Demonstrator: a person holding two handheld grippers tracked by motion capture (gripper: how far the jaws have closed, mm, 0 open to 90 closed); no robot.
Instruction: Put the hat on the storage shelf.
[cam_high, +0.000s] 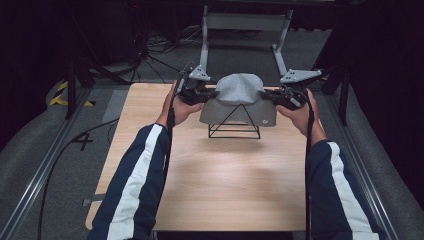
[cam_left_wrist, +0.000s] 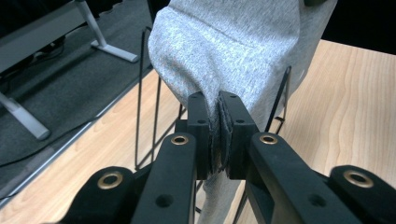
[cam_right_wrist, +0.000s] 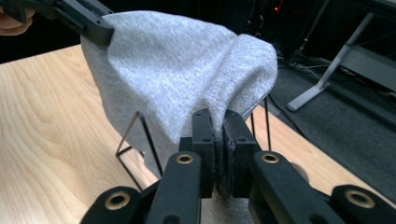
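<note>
1. High view. We record a grey cloth (cam_high: 239, 97) spread between the left tool (cam_high: 209, 94) and the right tool (cam_high: 268, 94), each tool clamped on one side edge of it. Beneath the cloth, midway between the two tools, stands a black wire stand (cam_high: 234, 126) on the wooden table (cam_high: 210, 185). The cloth's crown sits over the stand's peak and its front hem hangs down past the upper wires. A hand is behind each tool, and striped sleeves (cam_high: 131, 195) enter from below.

2. Left gripper view. We note the left tool (cam_left_wrist: 218, 100) pinched tight on a fold of the cloth (cam_left_wrist: 233, 46), with fabric squeezed between the jaws. The cloth rises directly ahead of the tool and drapes over the stand (cam_left_wrist: 147, 93), whose thin rods show to either side of the jaws. The table (cam_left_wrist: 345, 107) lies below and beyond.

3. Right gripper view. We note the right tool (cam_right_wrist: 217, 119) likewise closed hard on the cloth's (cam_right_wrist: 177, 70) near edge. The cloth bulges ahead of the tool, and a corner of the stand (cam_right_wrist: 135, 140) shows just under its hem. The left tool grips the far upper corner, at top left.

4. Progress, in our judgement. Done: cloth grasped on both sides and brought over the stand, largely draped. Left: settle it fully on the wires, then release both tools and withdraw.
</note>
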